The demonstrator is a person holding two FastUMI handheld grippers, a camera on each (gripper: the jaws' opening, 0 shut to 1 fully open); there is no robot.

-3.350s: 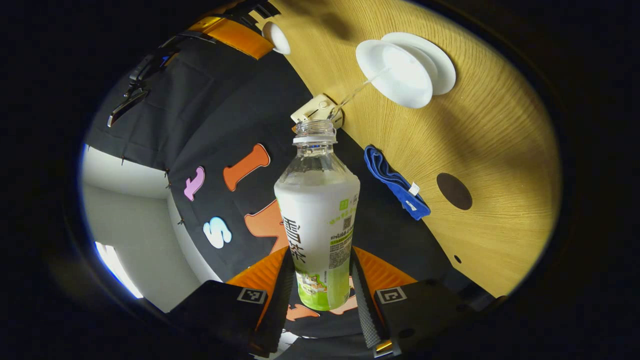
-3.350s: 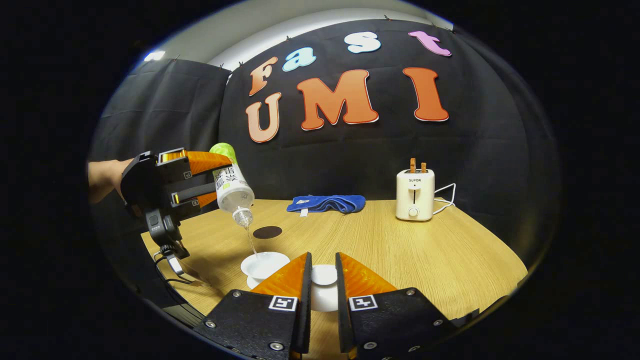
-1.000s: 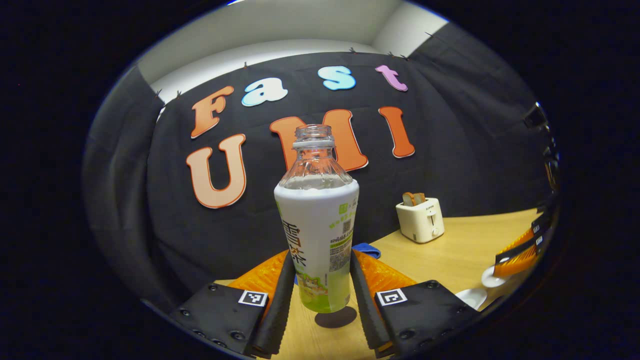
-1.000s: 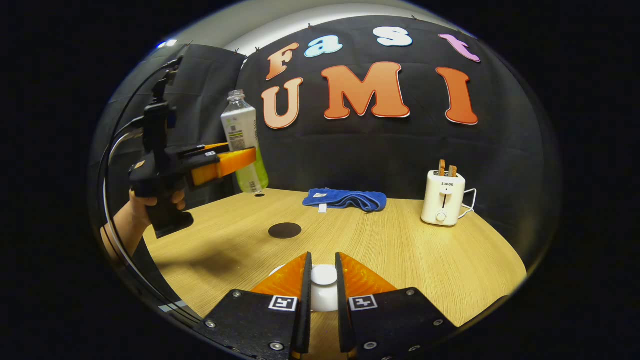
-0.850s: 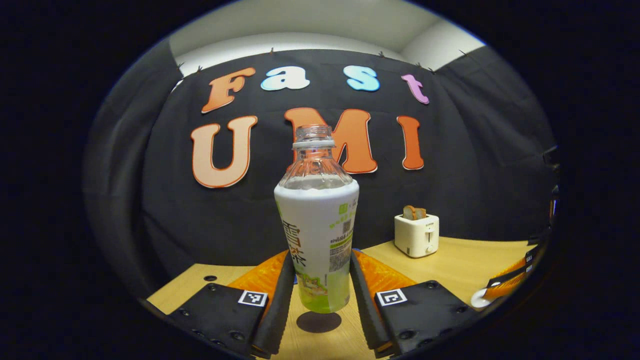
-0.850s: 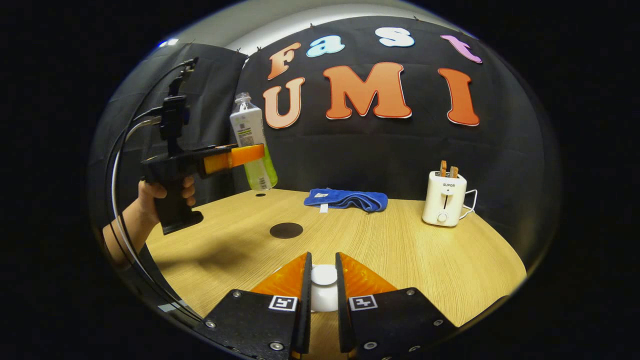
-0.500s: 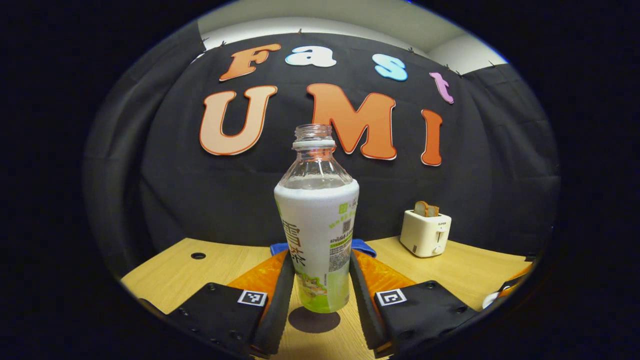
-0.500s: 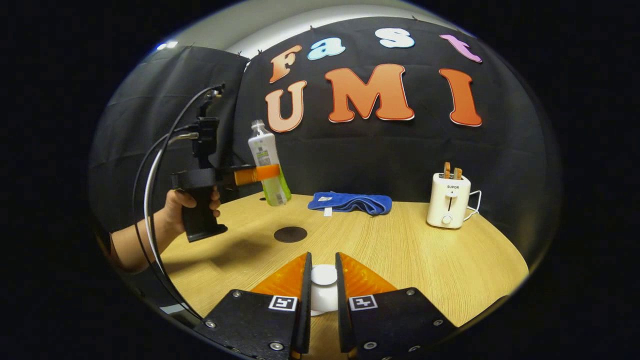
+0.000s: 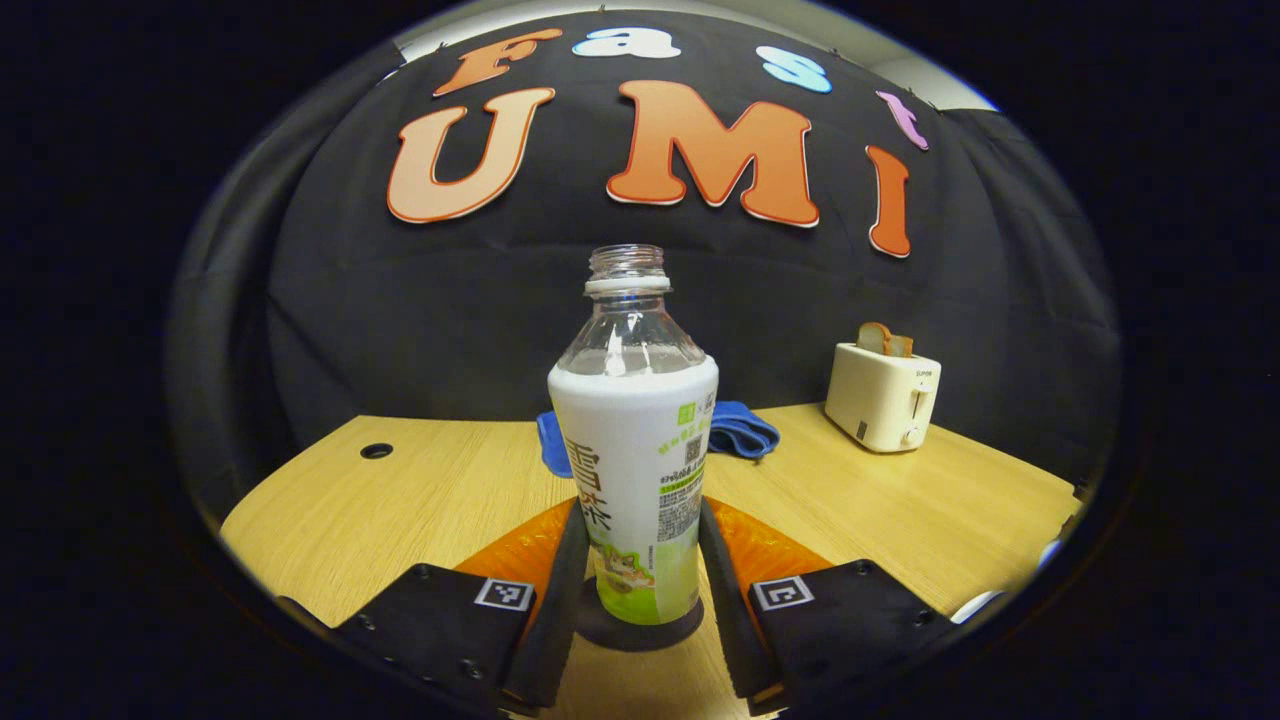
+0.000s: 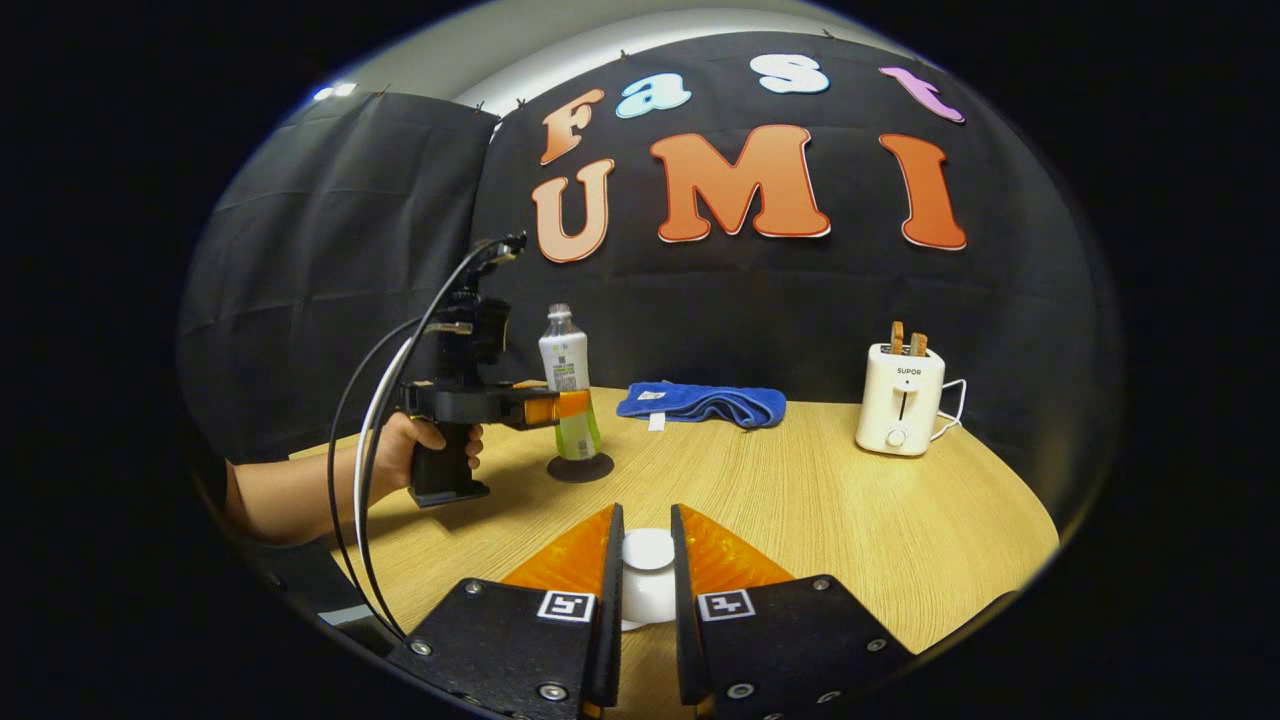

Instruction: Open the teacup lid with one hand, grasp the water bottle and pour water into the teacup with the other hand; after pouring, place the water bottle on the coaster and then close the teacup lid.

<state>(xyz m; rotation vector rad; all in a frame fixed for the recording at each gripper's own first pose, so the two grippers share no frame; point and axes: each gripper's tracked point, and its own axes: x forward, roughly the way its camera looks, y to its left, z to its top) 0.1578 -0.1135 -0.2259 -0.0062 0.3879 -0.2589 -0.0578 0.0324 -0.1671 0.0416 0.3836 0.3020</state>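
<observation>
Nearest in the right gripper view, the right gripper (image 10: 646, 590) has its two fingers drawn in narrow on the white teacup lid (image 10: 648, 560) — the round knob sits between them, pressed from both sides. The lid is held above the wooden table (image 10: 850, 520); whether it touches anything beneath cannot be told.

Farther off and to the left in that view, a hand (image 10: 420, 445) grips the handle of the left gripper (image 10: 575, 404), with cables looping up behind it. That gripper's fingers are closed on the lower part of the water bottle (image 10: 570, 385), which stands upright and uncapped on the dark round coaster (image 10: 580, 468).

In the left gripper view, the left gripper (image 9: 640, 580) shows its own two fingers against either side of the water bottle (image 9: 635, 440), low on its label. The bottle's base sits at the coaster (image 9: 640, 632), whose dark rim shows around it; whether it rests fully on it cannot be told.

Beyond the bottle lies a crumpled blue cloth (image 10: 700, 402) near the far edge of the table — and to the far right stands a cream toaster (image 10: 903, 398) with slices of bread in its slots. At the lower right edge of the left gripper view, a sliver of white (image 9: 975, 603) shows, too little to identify.
</observation>
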